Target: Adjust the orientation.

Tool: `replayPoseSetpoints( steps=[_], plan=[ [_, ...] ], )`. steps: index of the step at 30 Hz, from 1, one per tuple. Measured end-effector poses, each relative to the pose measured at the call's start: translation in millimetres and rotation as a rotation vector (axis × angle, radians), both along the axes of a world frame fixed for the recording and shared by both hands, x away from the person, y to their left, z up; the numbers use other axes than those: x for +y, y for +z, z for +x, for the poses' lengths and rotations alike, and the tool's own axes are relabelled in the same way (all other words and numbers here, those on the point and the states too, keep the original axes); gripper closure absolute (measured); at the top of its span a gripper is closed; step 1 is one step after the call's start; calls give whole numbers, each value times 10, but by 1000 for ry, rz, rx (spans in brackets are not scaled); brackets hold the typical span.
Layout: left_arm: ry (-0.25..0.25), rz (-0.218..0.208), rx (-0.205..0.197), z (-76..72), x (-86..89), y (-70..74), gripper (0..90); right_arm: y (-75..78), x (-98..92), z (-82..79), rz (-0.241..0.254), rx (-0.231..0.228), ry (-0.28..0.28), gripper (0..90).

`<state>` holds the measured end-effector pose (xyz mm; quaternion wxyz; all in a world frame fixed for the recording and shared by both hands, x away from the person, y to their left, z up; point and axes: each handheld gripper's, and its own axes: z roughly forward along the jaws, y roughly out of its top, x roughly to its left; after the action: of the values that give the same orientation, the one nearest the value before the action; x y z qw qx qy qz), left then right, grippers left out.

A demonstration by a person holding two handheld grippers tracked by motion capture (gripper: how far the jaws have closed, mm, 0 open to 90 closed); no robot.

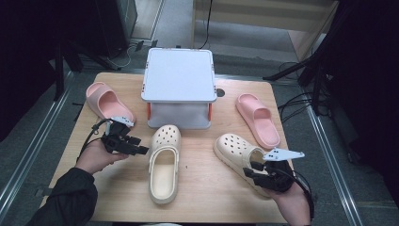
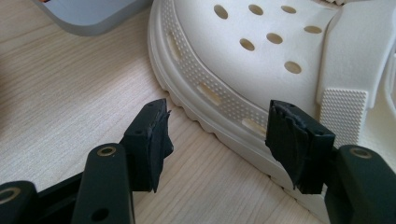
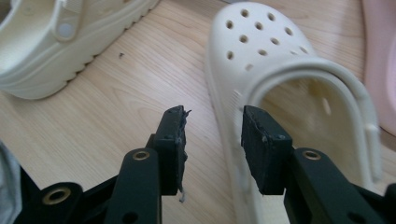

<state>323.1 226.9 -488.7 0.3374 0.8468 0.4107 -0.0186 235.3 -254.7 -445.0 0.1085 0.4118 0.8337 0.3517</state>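
Two cream clogs lie on the wooden table [image 1: 207,197]. The left clog [image 1: 164,165] points at the far side, and my left gripper [image 1: 140,146] sits open just off its left flank. In the left gripper view the clog's ridged sole edge [image 2: 219,116] runs between the spread jaws of that gripper [image 2: 224,135], untouched. The right clog [image 1: 233,148] lies angled, toe to the far left. At its heel end my right gripper [image 1: 251,168] is open. In the right gripper view the clog's side rim [image 3: 229,135] stands between that gripper's [image 3: 212,140] parted pads, with gaps on both sides.
A white box-like stand [image 1: 179,75] with a grey top sits at the back middle of the table. One pink slide [image 1: 106,101] lies at the far left and another pink slide [image 1: 258,117] at the right. Dark equipment and cables surround the table.
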Motion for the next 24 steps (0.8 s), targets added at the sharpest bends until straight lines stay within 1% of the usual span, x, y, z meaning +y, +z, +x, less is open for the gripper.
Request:
replayPoseSetpoints(
  steps=[2, 4, 9, 11, 13, 14, 15, 17, 19, 20, 22, 24],
  plan=[
    [2, 1, -2, -2, 1, 3, 384, -23, -42, 13, -5, 4, -17, 551],
    [8, -1, -1, -5, 2, 7, 379, -62, -59, 47, -15, 17, -32, 548],
    [15, -2, 3, -19, 2, 1, 374, -190, -49, 162, -61, 45, -25, 554],
    [7, 6, 0, -24, 7, 1, 372, -232, -34, 216, -68, 61, -20, 578],
    [12, -2, 5, -35, 10, 0, 374, -263, -8, 269, -63, 72, -10, 608],
    [13, -3, 9, -40, 16, 1, 380, -278, 12, 292, -59, 83, -8, 648],
    [11, -2, 9, -43, 25, 2, 383, -295, 33, 314, -65, 94, -3, 673],
    [15, -3, 7, -58, 34, 5, 385, -327, 79, 348, -85, 106, 8, 749],
    [16, -4, 5, -71, 45, 6, 385, -321, 110, 359, -109, 99, 16, 770],
    [15, -1, 4, -76, 50, 7, 385, -305, 125, 358, -111, 99, 15, 773],
    [18, 0, 2, -88, 56, 6, 385, -273, 147, 365, -104, 87, 14, 775],
    [20, 0, -4, -99, 63, 11, 385, -227, 178, 366, -87, 72, 14, 775]
  ],
)
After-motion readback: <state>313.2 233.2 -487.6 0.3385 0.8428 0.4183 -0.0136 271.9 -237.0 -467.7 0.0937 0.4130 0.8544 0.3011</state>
